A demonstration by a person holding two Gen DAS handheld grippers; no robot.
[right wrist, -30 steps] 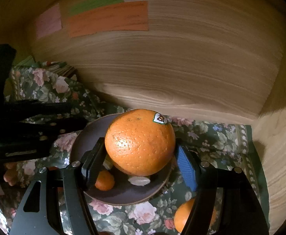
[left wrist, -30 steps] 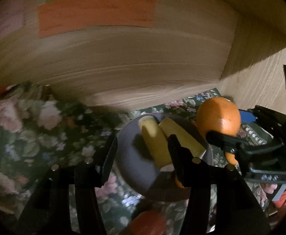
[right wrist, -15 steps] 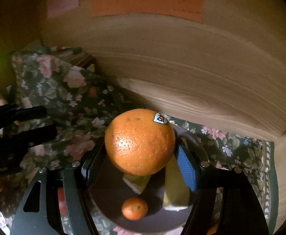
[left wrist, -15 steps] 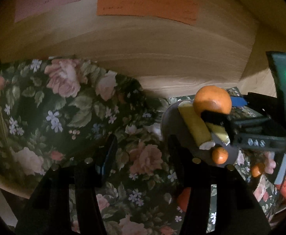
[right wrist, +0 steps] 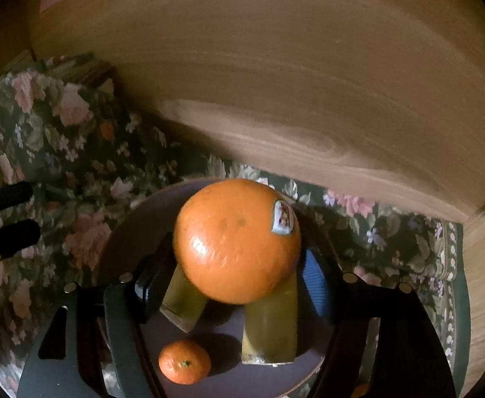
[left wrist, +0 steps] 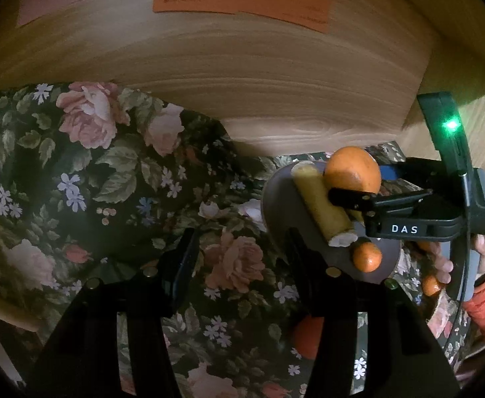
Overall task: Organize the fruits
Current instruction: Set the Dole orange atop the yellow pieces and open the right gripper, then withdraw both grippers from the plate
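The step in hand looks like the placing of the large orange (right wrist: 237, 240) onto the dark round plate (right wrist: 132, 219): the right hand-held gripper (right wrist: 235, 275) is clenched on the fruit, one finger at each flank, and holds it over the plate's far half, above two yellow banana pieces (right wrist: 270, 325) that lie under it at roughly 5 and 7 o'clock. A small mandarin (right wrist: 184, 361) sits on the plate's near edge, at about 7 o'clock from the orange. In my judgement the next move calls for lowering the orange to a free spot clear of the banana pieces, since a round fruit set on them could roll, and only then parting the fingers. The left hand-held gripper (left wrist: 242, 258) is released and empty over the floral cloth (left wrist: 86, 179) on the worktop; from it the plate and the held orange (left wrist: 353, 169) lie toward 2 o'clock, near but apart.
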